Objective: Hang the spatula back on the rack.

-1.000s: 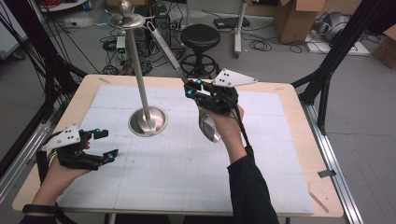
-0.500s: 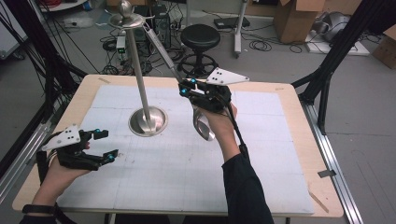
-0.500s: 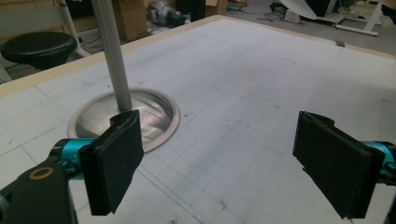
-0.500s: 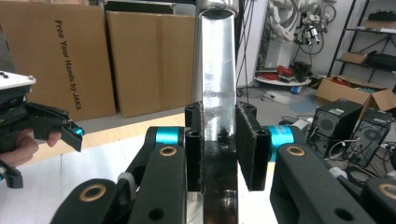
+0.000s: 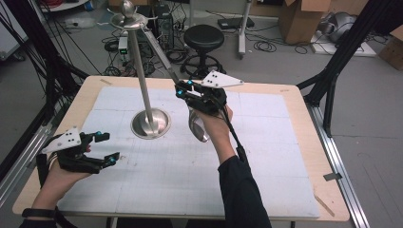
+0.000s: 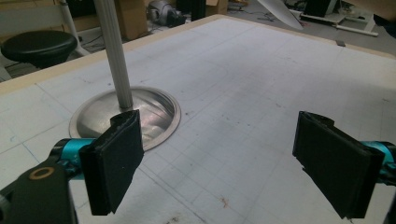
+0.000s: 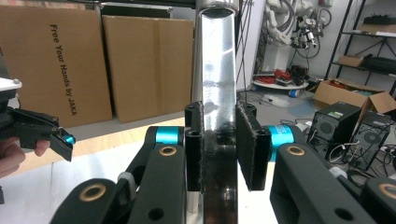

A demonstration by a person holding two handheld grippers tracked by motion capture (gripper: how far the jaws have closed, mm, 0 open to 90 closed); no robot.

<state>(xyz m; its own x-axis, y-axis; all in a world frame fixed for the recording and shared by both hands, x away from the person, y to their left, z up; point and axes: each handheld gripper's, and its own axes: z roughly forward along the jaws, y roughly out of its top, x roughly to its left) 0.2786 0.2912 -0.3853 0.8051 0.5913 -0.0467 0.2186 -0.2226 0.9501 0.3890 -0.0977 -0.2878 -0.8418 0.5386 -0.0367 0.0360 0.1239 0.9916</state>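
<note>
A steel stand with a round base (image 5: 150,124) and a tall pole (image 5: 142,80) rises from the white mat; it also appears in the left gripper view as a base (image 6: 154,109) and pole (image 6: 112,46). My right gripper (image 5: 183,91) is held right of the pole, shut on a long metal spoon. The spoon's bowl (image 5: 197,127) hangs below the hand. Its handle (image 5: 159,50) slants up toward the stand's top dish (image 5: 128,19). In the right gripper view the jaws (image 7: 219,149) clamp the shiny handle (image 7: 217,60). My left gripper (image 5: 108,148) hovers low at the front left, open and holding nothing (image 6: 233,163).
A white gridded mat (image 5: 266,142) covers most of the wooden table (image 5: 304,109). Behind the table stand a black stool (image 5: 204,38), cardboard boxes (image 5: 304,19) and floor cables. Black frame legs (image 5: 332,71) flank the table at the right.
My right gripper has carried the spoon a little to the left, closer to the stand's pole. The left gripper has stayed where it was, open.
</note>
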